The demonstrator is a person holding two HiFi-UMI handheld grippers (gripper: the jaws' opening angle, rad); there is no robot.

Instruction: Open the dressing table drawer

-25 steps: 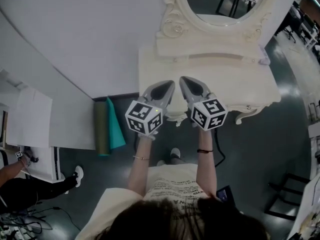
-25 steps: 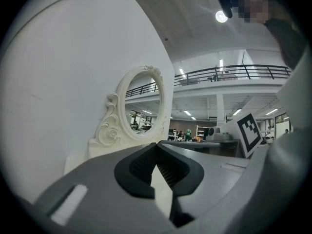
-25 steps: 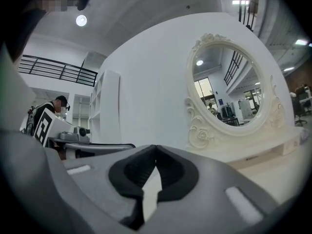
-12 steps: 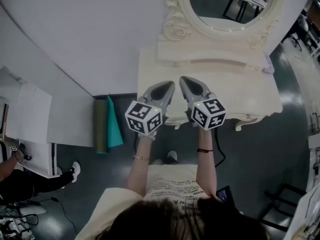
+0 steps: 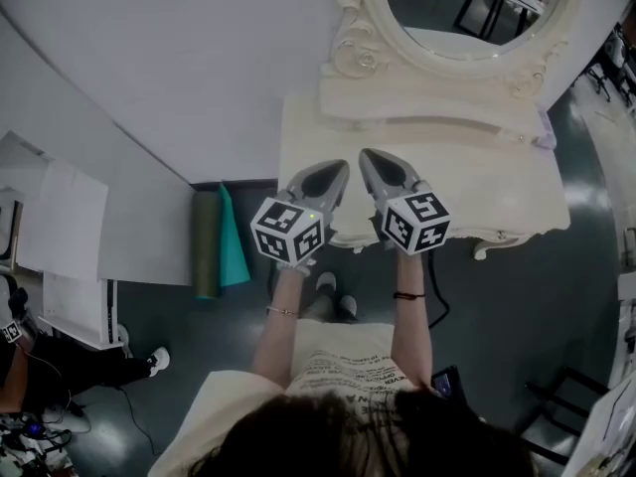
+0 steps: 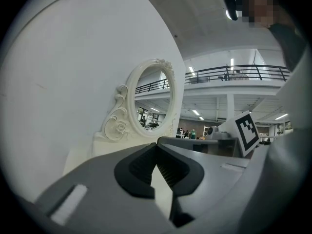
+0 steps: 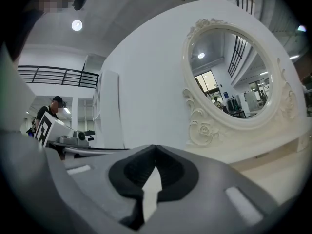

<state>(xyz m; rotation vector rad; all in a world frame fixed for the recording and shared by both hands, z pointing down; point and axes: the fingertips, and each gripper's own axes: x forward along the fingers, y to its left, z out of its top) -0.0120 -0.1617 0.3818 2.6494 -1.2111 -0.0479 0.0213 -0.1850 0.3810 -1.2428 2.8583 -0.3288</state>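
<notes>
The cream dressing table (image 5: 467, 182) stands against the white wall, its oval mirror (image 5: 467, 8) above. Its drawer front is hidden under the scalloped front edge (image 5: 497, 235) in the head view. My left gripper (image 5: 339, 167) and right gripper (image 5: 367, 157) hover side by side over the table top's front left part, both pointing level at the wall. Both are shut with nothing between the jaws. The left gripper (image 6: 157, 145) sees the mirror (image 6: 153, 99) ahead, and so does the right gripper (image 7: 155, 147), where the mirror (image 7: 234, 77) lies to the right.
A rolled green mat (image 5: 207, 246) and a teal roll lean by the wall left of the table. White boards (image 5: 70, 237) stand further left, with another person (image 5: 20, 366) near them. A black cable (image 5: 434, 301) runs on the dark floor below the table. A small lilac object (image 5: 545, 127) lies at the table's right end.
The table sits slightly lower and further right in the head view. The feet below have stepped nearer it. Both grippers stay together and shut.
</notes>
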